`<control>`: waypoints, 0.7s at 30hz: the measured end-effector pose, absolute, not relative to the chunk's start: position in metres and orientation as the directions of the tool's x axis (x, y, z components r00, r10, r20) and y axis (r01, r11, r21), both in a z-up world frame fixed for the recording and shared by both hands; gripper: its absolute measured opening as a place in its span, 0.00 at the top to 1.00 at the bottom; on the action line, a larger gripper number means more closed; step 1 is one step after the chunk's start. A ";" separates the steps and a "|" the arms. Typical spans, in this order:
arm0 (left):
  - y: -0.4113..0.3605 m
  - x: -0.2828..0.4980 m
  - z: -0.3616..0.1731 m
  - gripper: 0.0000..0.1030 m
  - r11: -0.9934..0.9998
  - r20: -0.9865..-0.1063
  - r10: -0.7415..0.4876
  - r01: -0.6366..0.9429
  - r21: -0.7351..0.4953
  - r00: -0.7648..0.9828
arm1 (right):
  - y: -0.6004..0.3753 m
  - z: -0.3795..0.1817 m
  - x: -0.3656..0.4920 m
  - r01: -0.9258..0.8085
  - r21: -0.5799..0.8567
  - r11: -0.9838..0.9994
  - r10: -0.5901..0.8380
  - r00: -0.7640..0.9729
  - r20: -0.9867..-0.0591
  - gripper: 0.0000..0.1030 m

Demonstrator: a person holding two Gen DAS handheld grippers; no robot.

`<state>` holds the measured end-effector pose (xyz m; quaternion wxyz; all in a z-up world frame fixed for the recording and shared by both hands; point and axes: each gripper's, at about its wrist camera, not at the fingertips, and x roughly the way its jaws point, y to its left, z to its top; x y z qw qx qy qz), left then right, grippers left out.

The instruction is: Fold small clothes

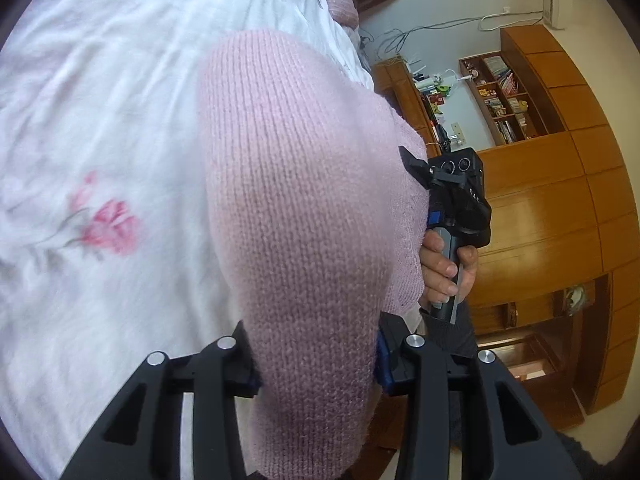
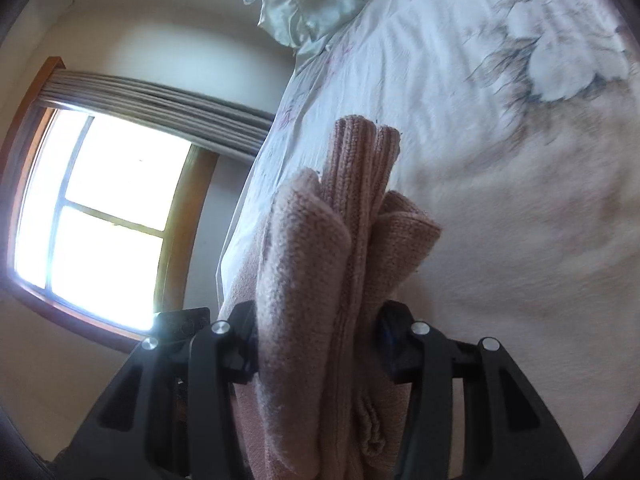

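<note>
Here, pink knit garment (image 1: pixel 304 216), bunched.

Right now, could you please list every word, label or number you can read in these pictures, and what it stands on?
"045", roughly: pale digits on the black body of the right claw's unit, tilted and small, so uncertain.
Book spines on the wooden shelf: too small to read.
Right wrist view: no text.

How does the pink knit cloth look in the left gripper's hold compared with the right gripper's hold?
Left gripper holds the pink knit garment as one smooth, rounded bulge of fabric; right gripper holds it bunched into several stacked folds. The left view shows fine, even stitches; the right view shows ribbed edges. Both are shut on the knit above the floral bedsheet.
</note>
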<state>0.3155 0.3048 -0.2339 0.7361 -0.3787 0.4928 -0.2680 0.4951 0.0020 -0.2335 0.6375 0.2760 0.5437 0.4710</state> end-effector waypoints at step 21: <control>0.314 0.254 -0.236 0.23 0.545 -0.422 -0.755 0.123 -0.829 0.501 | 0.055 -0.226 0.425 -0.372 0.615 0.695 0.695 0.130 -0.707 0.87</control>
